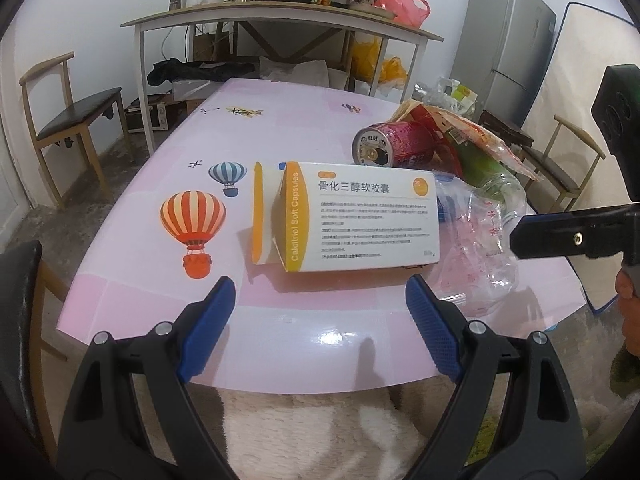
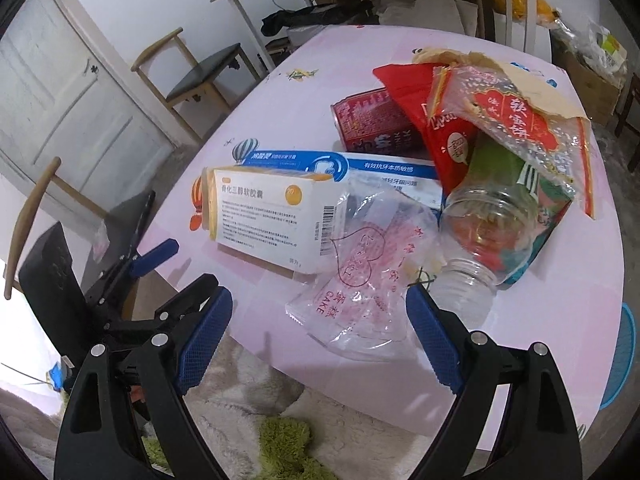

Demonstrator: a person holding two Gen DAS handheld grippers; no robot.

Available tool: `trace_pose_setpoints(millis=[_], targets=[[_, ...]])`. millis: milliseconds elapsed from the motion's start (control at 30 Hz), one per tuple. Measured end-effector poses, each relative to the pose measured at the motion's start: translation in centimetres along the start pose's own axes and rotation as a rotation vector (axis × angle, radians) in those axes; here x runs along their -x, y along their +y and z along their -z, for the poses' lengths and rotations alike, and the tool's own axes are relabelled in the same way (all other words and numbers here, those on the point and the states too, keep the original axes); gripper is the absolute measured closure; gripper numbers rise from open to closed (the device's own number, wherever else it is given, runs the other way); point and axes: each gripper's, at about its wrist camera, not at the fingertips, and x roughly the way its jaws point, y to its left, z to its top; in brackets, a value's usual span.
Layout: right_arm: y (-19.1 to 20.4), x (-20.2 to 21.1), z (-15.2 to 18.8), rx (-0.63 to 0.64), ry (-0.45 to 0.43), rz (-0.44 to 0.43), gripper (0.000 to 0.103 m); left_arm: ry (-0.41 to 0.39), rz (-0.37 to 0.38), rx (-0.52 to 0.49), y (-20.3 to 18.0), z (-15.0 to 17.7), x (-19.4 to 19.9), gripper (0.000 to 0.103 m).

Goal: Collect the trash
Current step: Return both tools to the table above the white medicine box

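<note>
Your left hand-held gripper (image 1: 320, 300) hovers over the near edge of the pink counter (image 1: 280, 332), jaws wide apart, nothing between them. Just ahead lies the white-and-yellow capsule box (image 1: 360, 216), one end flap open. Your right hand-held gripper (image 2: 320, 312) is likewise spread and empty, above a clear cake wrapper (image 2: 360, 292). The trash sits bunched on the counter: red can (image 2: 368, 124) on its side, clear plastic bottle (image 2: 484, 220), red snack packet (image 2: 436, 120), blue-and-white toothpaste box (image 2: 320, 164) behind the capsule box.
</note>
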Motion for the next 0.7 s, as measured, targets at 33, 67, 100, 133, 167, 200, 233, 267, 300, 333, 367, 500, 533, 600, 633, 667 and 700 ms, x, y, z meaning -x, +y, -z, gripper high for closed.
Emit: trace_pose_setpoints(millis=[33,67,100,133,167,200,233,267,300,333,367,500,533,600,633,667,700], targets=[[0.1,-0.1,0.0,0.002,0.002,0.001,0.017,0.0,-0.002,-0.001,0.0,0.0,0.0,0.02],[0.2,-0.2,0.0,0.003,0.002,0.003,0.017,-0.001,-0.005,-0.003,0.0,0.1,0.0,0.02],[0.2,-0.3,0.0,0.004,0.002,0.007,0.017,-0.001,-0.007,-0.004,0.0,0.1,0.0,0.02],[0.2,-0.5,0.0,0.007,0.002,0.015,0.017,-0.001,-0.01,-0.005,0.1,0.1,0.0,0.02],[0.3,-0.5,0.1,0.009,0.001,0.021,0.017,-0.001,-0.011,-0.005,0.1,0.1,0.0,0.02],[0.3,-0.6,0.1,0.011,0.0,0.026,0.017,-0.001,-0.014,-0.005,0.1,0.2,0.0,0.02],[0.3,-0.7,0.2,0.013,0.001,0.031,0.017,0.0,-0.016,-0.004,0.1,0.2,0.0,0.02],[0.3,-0.8,0.3,0.015,0.002,0.036,0.017,0.0,-0.017,-0.003,0.1,0.2,0.0,0.02],[0.4,-0.9,0.3,0.02,0.001,0.042,0.017,-0.001,-0.018,-0.001,0.2,0.2,0.0,0.02],[0.5,-1.0,0.4,0.024,0.0,0.048,0.017,0.0,-0.018,0.001,0.3,0.2,0.0,0.02],[0.6,-1.2,0.5,0.029,-0.002,0.056,0.017,0.001,-0.017,0.003,0.3,0.3,0.0,0.02],[1.2,-1.5,0.5,0.056,-0.021,0.09,0.017,0.008,-0.011,0.011,0.4,0.3,-0.1,0.022],[1.3,-1.7,0.5,0.061,-0.025,0.099,0.018,0.012,-0.008,0.011,0.5,0.3,-0.2,0.023],[1.4,-2.0,0.5,0.069,-0.024,0.11,0.019,0.017,-0.004,0.013,0.4,0.4,-0.3,0.025],[1.5,-2.2,0.5,0.075,-0.024,0.117,0.019,0.018,-0.003,0.014,0.4,0.4,-0.3,0.025],[1.6,-2.4,0.5,0.081,-0.026,0.125,0.019,0.019,-0.002,0.016,0.4,0.4,-0.3,0.025],[1.8,-2.6,0.5,0.09,-0.026,0.136,0.019,0.021,0.0,0.018,0.4,0.4,-0.3,0.026]])
